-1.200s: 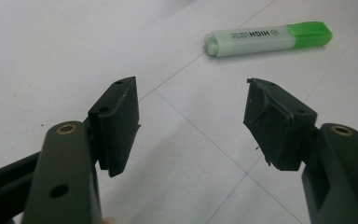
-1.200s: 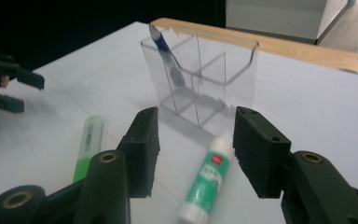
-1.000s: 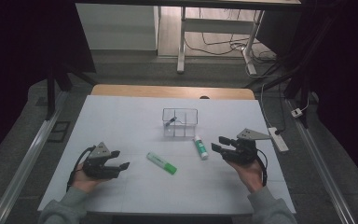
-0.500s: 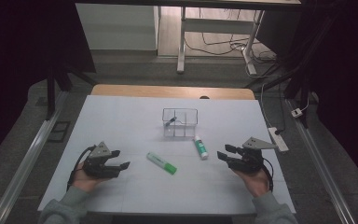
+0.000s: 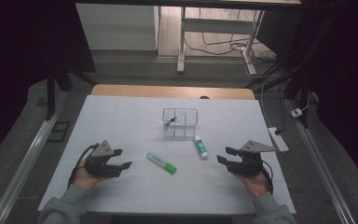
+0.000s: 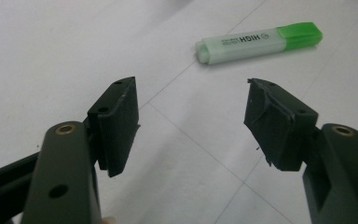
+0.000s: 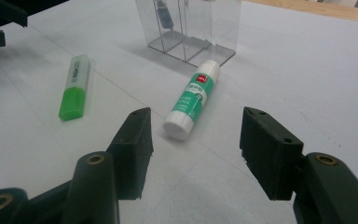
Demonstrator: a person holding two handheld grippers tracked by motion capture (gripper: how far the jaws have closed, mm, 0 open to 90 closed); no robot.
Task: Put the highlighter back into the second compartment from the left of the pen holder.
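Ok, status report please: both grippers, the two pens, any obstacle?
Left gripper open, empty. Right gripper just been opening, nothing between. Green highlighter and glue stick flat on table, untouched. Nothing blocking.

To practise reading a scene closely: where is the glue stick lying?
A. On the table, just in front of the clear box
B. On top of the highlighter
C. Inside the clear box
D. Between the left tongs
A: the glue stick lies flat on the table, just in front of the clear box, apart from the highlighter.

Glue stick (image 7: 192, 98) lies unobstructed, clear box (image 7: 189, 25) just behind
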